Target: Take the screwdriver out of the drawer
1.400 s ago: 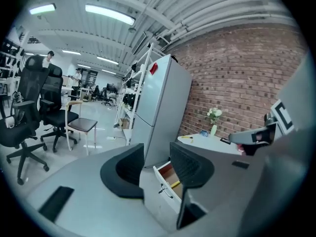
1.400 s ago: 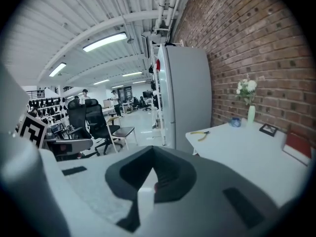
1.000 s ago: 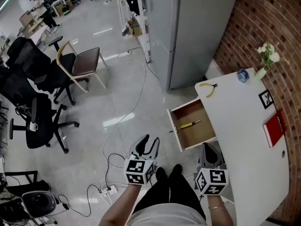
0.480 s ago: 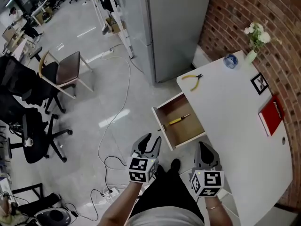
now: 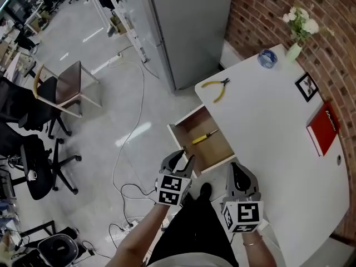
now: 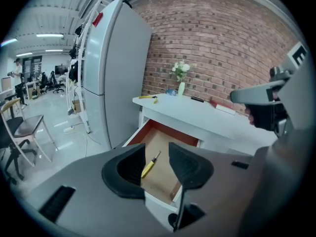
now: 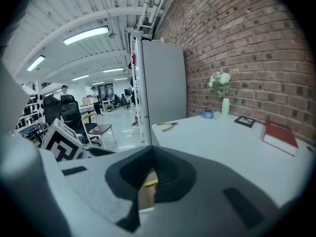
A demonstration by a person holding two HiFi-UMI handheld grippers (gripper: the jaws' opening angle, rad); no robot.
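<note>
The yellow-handled screwdriver (image 5: 203, 136) lies in the open wooden drawer (image 5: 218, 152) under the white table (image 5: 267, 132). My left gripper (image 5: 182, 161) hovers just in front of the drawer's near left corner. It is open, its jaws have just been closing a little, and nothing is between them. In the left gripper view the screwdriver (image 6: 149, 165) shows through the gap, farther off. My right gripper (image 5: 238, 170) hangs at the drawer's near right corner by the table edge. Its jaws stand narrowly apart on nothing.
Yellow pliers (image 5: 216, 85), a blue object (image 5: 267, 58), a vase of flowers (image 5: 297, 29), a small picture frame (image 5: 306, 86) and a red book (image 5: 322, 131) sit on the table. A grey cabinet (image 5: 183, 21) stands behind the drawer. Cables (image 5: 125, 166) and chairs (image 5: 67, 85) are to the left.
Both grippers have moved closer to the open drawer, the left one farther and lower. The screwdriver has not moved in the drawer.
</note>
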